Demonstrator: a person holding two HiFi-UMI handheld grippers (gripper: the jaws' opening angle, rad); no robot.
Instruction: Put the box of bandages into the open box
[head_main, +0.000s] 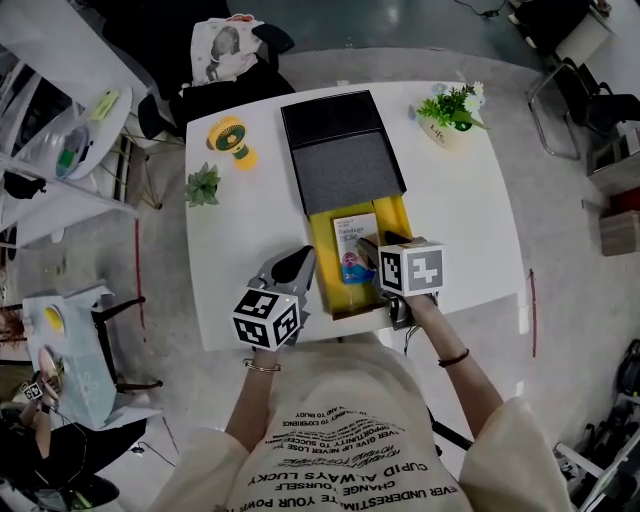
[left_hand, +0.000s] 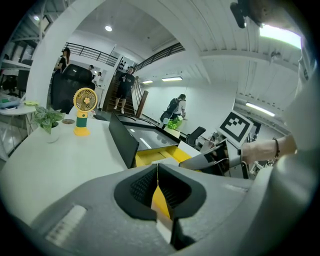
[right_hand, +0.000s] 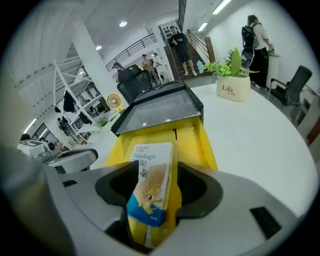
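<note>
A person at a white bench (head_main: 460, 210) works two hand-held grippers over one open box (head_main: 322, 255). Its yellow tray lies toward the person and its black lid (head_main: 335, 125) is laid back flat behind it.

One box of bandages (head_main: 355, 248), white and blue with a cartoon figure on its face, sits inside the yellow tray near the middle.

The right hand-held gripper (right_hand: 152, 186) reaches into the tray from the near end, its jaws spread wide. The box of bandages stands tilted between them. It leans toward the jaw on the left of the right gripper view, and the other jaw stands clear of it. Whether the box touches the near jaw cannot be told, but the pads do not clamp it.

The left hand-held gripper (left_hand: 158, 175) is held just beside the tray's left wall. Its two jaws are pressed together with nothing between them. Each gripper carries one marker cube (head_main: 412, 268), two in all.

Three more things stand on the bench:
- one yellow desk fan (head_main: 232, 140), near the far left corner
- one small potted plant (head_main: 203, 186), near the fan at the left edge
- one flowering plant in a white pot (head_main: 450, 110), at the far right
</note>
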